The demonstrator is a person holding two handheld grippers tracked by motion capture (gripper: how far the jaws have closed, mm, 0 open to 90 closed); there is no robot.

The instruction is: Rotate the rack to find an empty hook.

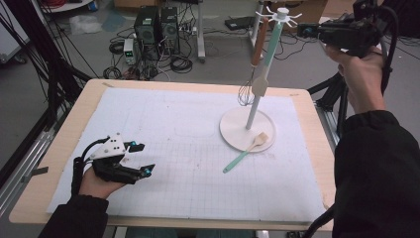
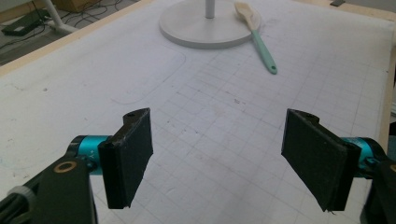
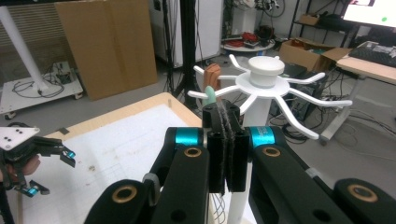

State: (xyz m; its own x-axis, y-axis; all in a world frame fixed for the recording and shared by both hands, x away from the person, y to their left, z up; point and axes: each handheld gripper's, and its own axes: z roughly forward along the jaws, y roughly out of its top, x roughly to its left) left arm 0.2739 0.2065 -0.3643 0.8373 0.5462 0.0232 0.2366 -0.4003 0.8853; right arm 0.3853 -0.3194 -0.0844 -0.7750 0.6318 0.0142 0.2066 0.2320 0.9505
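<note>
A white utensil stand [image 1: 253,111] with a ring of hooks on top [image 3: 266,70] rises from a round base [image 2: 187,28] on the mat's far right. A brown-handled whisk [image 1: 257,47] and a teal-handled utensil [image 1: 270,49] hang from its hooks. A teal-handled spoon [image 1: 245,152] lies with its pale bowl on the base [image 2: 257,37]. My right gripper [image 1: 303,30] is held high, just right of the hook ring, jaws shut with nothing visible between them [image 3: 226,116]. At the mat's near left, my left gripper [image 1: 143,157] rests open and holds nothing [image 2: 217,163].
A white gridded mat [image 1: 173,148] covers the wooden table [image 1: 54,148]. Beyond the far edge are computer towers [image 1: 156,27], cables and a black frame. A cardboard sheet [image 3: 107,44] and shelving stand in the room behind the hooks.
</note>
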